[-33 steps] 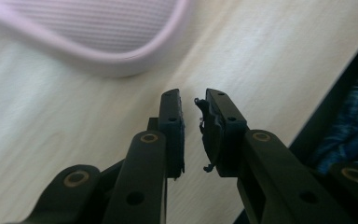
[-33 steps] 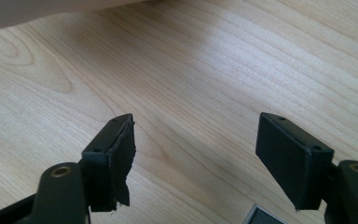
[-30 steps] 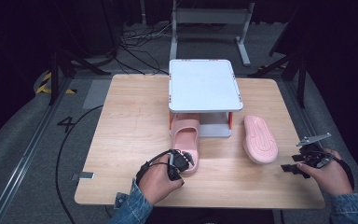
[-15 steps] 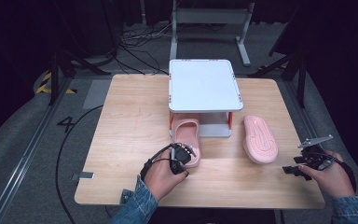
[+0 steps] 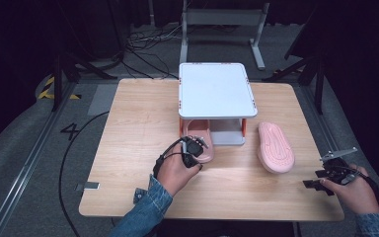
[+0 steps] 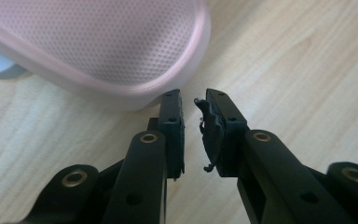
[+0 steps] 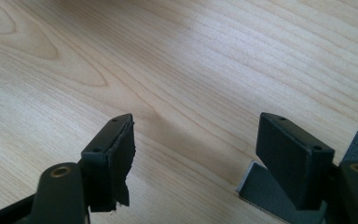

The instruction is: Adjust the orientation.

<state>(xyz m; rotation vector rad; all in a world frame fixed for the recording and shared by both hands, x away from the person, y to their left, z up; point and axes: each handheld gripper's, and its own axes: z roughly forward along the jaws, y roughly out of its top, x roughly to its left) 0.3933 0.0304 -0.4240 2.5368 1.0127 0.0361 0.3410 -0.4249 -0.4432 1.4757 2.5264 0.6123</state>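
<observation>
Slipper (image 6: 98, 46) heel lies just ahead of my left tool (image 6: 192, 122), whose jaws stand nearly together with a narrow gap and nothing between them. That pink slipper's toe end sits under the white shelf (image 5: 216, 89) on the tabletop (image 5: 128, 123). My right tool (image 7: 205, 158) hovers at the tabletop's near right corner, jaws wide apart, empty. A second slipper (image 5: 275, 146) lies sole-up beside the shelf.
</observation>
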